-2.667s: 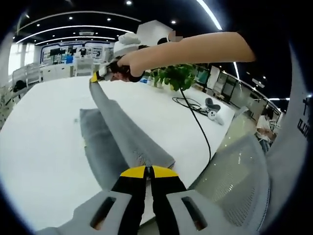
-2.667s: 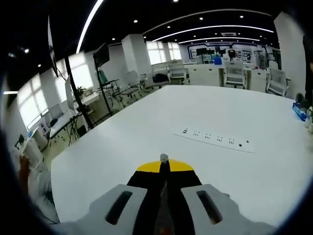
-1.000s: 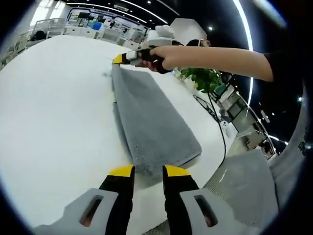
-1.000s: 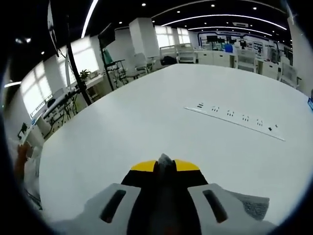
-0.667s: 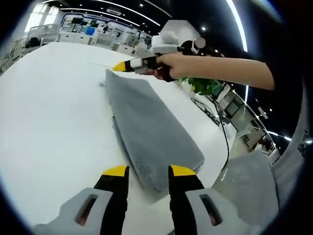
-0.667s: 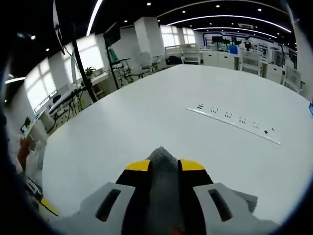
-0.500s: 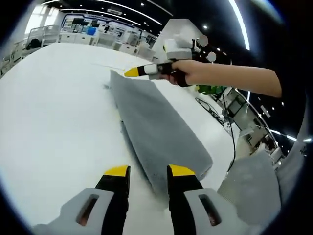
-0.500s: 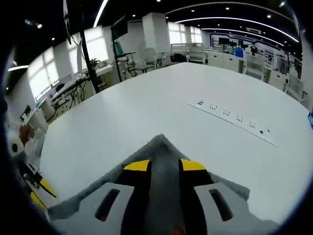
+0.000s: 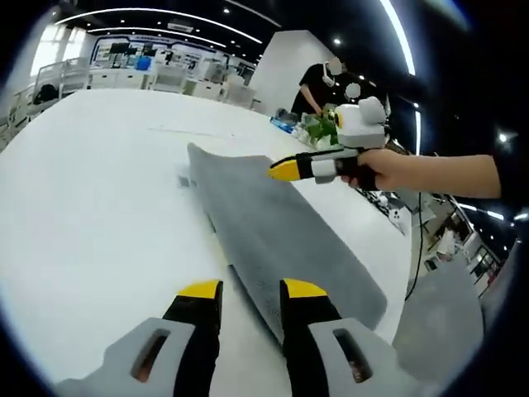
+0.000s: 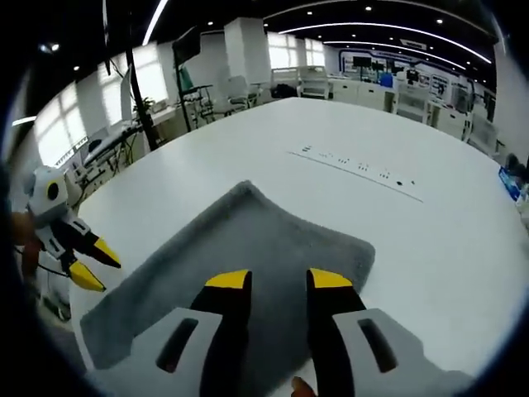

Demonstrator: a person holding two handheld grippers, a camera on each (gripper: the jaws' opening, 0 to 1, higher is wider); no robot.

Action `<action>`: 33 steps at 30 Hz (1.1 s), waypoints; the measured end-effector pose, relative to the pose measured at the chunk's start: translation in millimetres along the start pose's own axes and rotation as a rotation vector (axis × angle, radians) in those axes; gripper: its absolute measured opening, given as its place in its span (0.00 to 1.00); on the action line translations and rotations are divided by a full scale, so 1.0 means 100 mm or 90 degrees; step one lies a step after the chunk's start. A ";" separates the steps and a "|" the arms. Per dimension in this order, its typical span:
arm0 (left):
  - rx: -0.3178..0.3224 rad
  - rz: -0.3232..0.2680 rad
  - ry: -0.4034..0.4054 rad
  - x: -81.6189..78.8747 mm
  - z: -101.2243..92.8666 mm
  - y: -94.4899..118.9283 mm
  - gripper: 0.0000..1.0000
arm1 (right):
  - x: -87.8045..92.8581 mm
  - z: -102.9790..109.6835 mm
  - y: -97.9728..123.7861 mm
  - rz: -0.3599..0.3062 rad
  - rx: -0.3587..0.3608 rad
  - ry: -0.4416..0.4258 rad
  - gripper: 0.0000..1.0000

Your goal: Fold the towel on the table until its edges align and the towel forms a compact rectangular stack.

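The grey towel (image 9: 281, 231) lies folded as a long flat strip on the white table (image 9: 91, 198); in the right gripper view the towel (image 10: 256, 231) spreads under the jaws. My left gripper (image 9: 250, 289) stands open at the towel's near end, with nothing between its yellow tips. My right gripper (image 10: 278, 279) is open above the towel's middle. Seen from the left gripper view, the right gripper (image 9: 285, 171) hovers over the towel in a hand (image 9: 388, 169). The left gripper (image 10: 95, 265) appears at the towel's left end, jaws apart.
A row of sockets (image 10: 355, 165) is set into the table beyond the towel. A green plant (image 9: 318, 128) and a person in black (image 9: 318, 83) are at the far edge. A grey mesh chair (image 9: 442, 322) stands beside the table's near corner.
Both grippers have let go of the towel, which now lies flat in its fold. The right gripper opened and drew back from the far corner to above the towel's middle.
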State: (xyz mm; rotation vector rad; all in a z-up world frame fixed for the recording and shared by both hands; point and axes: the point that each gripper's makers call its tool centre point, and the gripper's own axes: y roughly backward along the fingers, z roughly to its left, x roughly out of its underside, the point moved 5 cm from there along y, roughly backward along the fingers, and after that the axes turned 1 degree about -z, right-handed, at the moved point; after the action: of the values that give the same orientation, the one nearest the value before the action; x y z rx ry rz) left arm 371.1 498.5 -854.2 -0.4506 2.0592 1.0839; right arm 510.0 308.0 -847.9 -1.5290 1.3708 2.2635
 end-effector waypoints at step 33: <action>-0.018 0.057 -0.085 -0.11 0.22 -0.47 0.09 | 0.79 0.25 0.43 0.005 0.027 -0.062 0.08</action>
State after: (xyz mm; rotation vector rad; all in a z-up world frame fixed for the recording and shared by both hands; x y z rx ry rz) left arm 416.5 489.0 -879.6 -0.2937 1.9642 1.1663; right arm 431.3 270.0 -880.0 -1.3833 1.3921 2.2660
